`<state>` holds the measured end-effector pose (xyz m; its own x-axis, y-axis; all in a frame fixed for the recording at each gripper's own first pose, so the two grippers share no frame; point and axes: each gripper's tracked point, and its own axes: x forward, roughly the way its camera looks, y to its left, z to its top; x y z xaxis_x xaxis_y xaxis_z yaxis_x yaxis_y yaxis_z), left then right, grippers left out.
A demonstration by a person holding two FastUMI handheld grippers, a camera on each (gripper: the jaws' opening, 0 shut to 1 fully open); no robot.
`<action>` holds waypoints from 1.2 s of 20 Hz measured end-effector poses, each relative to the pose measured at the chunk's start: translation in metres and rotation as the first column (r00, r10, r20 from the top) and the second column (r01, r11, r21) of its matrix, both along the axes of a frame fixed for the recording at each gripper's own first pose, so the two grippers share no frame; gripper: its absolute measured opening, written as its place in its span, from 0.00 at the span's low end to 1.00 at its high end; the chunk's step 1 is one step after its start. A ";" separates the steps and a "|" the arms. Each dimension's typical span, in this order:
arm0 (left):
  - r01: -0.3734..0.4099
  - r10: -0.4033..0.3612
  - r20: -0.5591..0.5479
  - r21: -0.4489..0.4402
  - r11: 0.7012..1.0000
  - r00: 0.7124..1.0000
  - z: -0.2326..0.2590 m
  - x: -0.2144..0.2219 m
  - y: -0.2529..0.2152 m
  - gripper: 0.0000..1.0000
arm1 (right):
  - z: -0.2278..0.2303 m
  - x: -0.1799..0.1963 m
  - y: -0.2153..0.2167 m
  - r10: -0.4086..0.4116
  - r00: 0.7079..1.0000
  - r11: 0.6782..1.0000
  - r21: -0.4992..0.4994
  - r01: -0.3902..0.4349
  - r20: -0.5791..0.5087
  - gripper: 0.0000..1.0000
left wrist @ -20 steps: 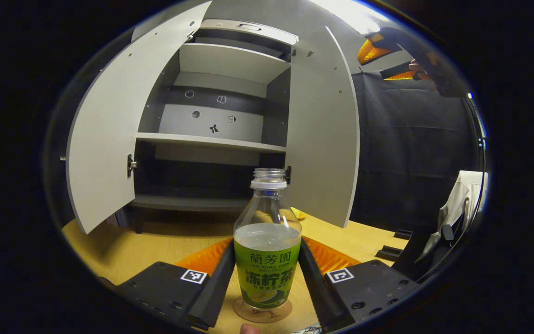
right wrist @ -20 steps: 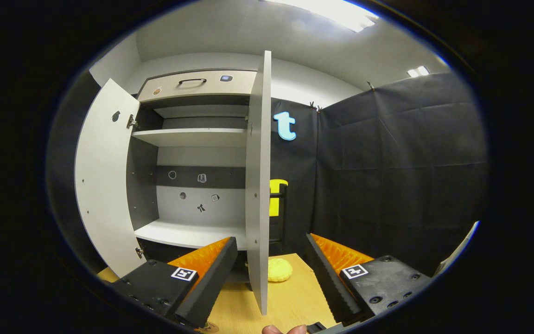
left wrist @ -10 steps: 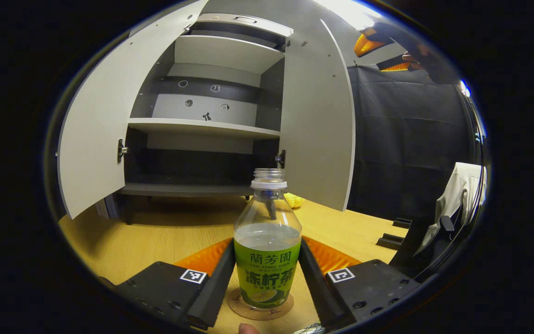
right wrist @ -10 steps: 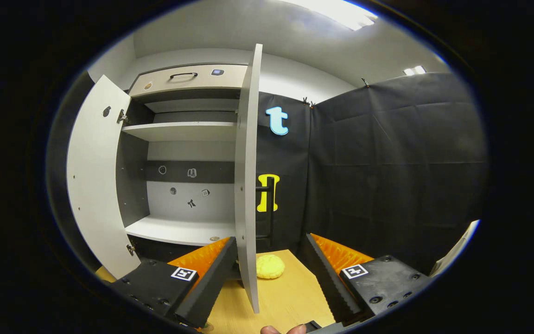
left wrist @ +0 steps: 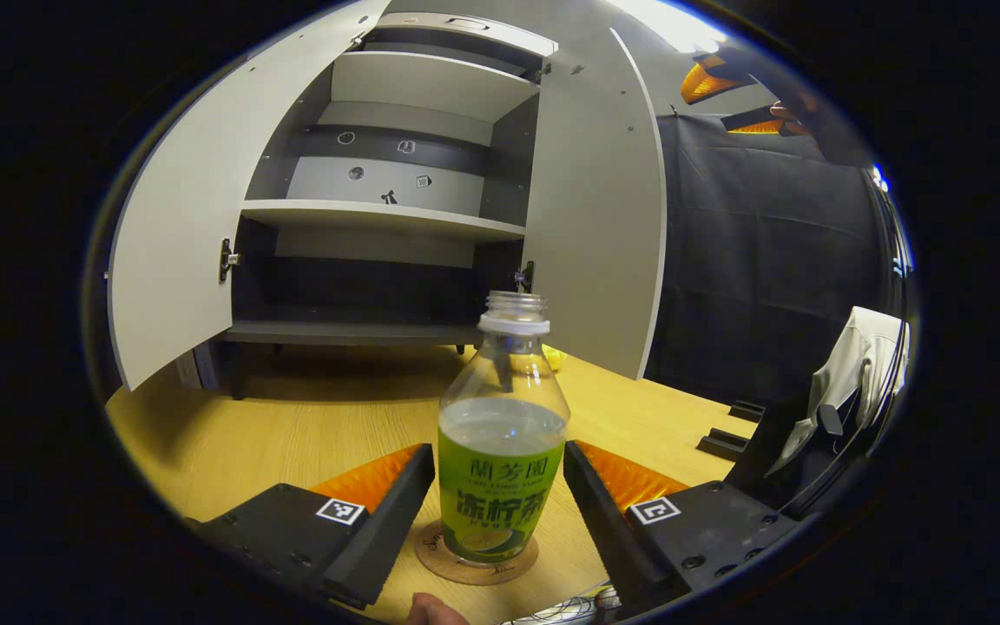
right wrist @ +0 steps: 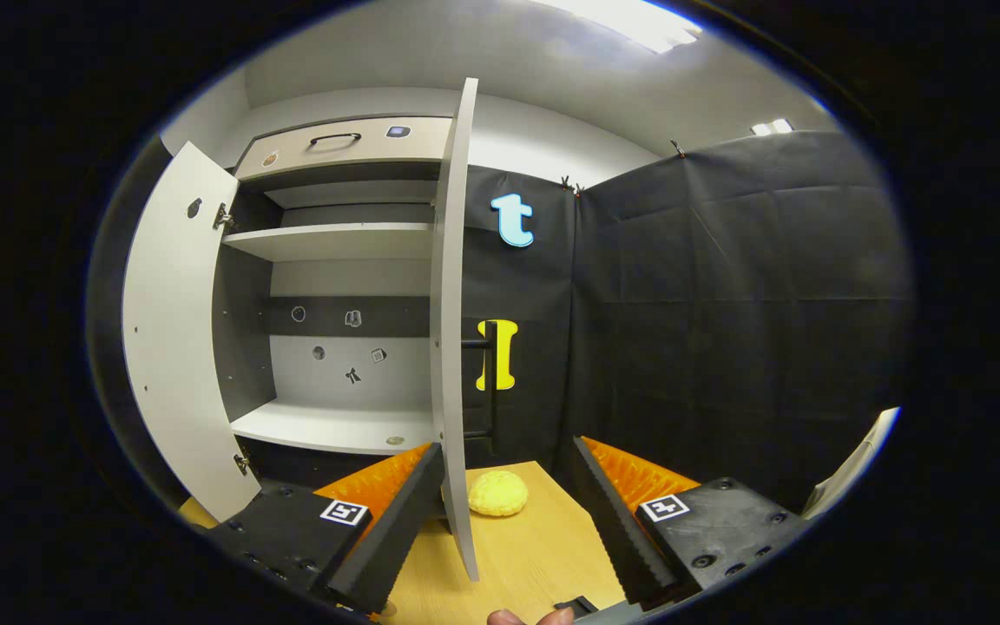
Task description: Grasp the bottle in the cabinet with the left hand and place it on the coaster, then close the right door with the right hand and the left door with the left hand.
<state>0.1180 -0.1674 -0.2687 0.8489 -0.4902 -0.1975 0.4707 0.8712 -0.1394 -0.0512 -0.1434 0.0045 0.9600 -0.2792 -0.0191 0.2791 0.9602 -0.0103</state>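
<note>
Standing upright in the lower centre of the left gripper view, the bottle point(left wrist: 502, 443) rests on the round coaster point(left wrist: 476, 554), which lies flat on the tabletop point(left wrist: 292, 425). The left tool point(left wrist: 500, 486) is spread open with one finger on each side of the bottle; a narrow gap shows on both sides, so neither finger presses on it. The bottle is uncapped, carries a green label and is partly filled with clear liquid.

Behind the bottle, in the upper half of that view, the cabinet point(left wrist: 378, 217) stands with both doors swung outward: the left door point(left wrist: 174, 252) at the left of the frame and the right door point(left wrist: 600, 226) right of centre. The shelves inside are bare (small stickers mark the back panel). The right tool point(left wrist: 739, 100) appears at the upper right edge, held high by a hand point(left wrist: 791, 117).

In the right gripper view, the right tool point(right wrist: 509, 512) is wide open and holds nothing. The right door point(right wrist: 448, 347) is seen edge-on, its lower edge between the two fingers and close to the finger at frame left; contact cannot be determined. A yellow sponge-like object point(right wrist: 496, 493) lies on the tabletop beyond the door.
</note>
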 end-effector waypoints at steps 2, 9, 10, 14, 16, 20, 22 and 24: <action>-0.018 0.018 -0.044 0.006 1.000 0.999 -0.008 -0.008 0.006 0.95 | -0.003 0.001 -0.002 0.011 1.000 1.000 0.019 -0.011 -0.007 0.98; -0.114 0.116 -0.034 0.055 0.992 0.993 0.017 -0.033 0.038 0.95 | -0.004 0.037 -0.042 0.017 1.000 1.000 -0.007 -0.017 -0.012 0.97; -0.133 0.134 -0.017 0.053 0.990 0.991 0.027 -0.034 0.042 0.95 | -0.006 0.045 -0.048 0.019 1.000 1.000 0.009 -0.019 -0.019 0.97; -0.217 0.216 0.046 0.007 0.976 0.975 0.077 -0.031 0.054 0.95 | -0.006 0.076 -0.068 0.037 0.999 0.999 0.033 -0.037 -0.020 0.97; -0.226 0.226 0.080 -0.014 0.974 0.971 0.101 -0.028 0.055 0.95 | 0.003 0.089 -0.070 0.056 0.998 0.997 0.051 -0.056 0.002 0.97; -0.242 0.247 0.097 -0.067 0.968 0.964 0.136 -0.024 0.063 0.95 | -0.002 0.099 -0.065 0.100 0.995 0.990 0.098 -0.099 -0.011 0.96; -0.266 0.274 0.082 -0.095 0.959 0.958 0.145 -0.025 0.072 0.95 | -0.004 0.096 -0.055 0.127 0.992 0.985 0.115 -0.125 -0.012 0.97; -0.312 0.320 0.058 -0.118 0.943 0.946 0.152 -0.025 0.087 0.95 | -0.011 0.092 -0.039 0.167 0.986 0.981 0.103 -0.163 -0.027 0.97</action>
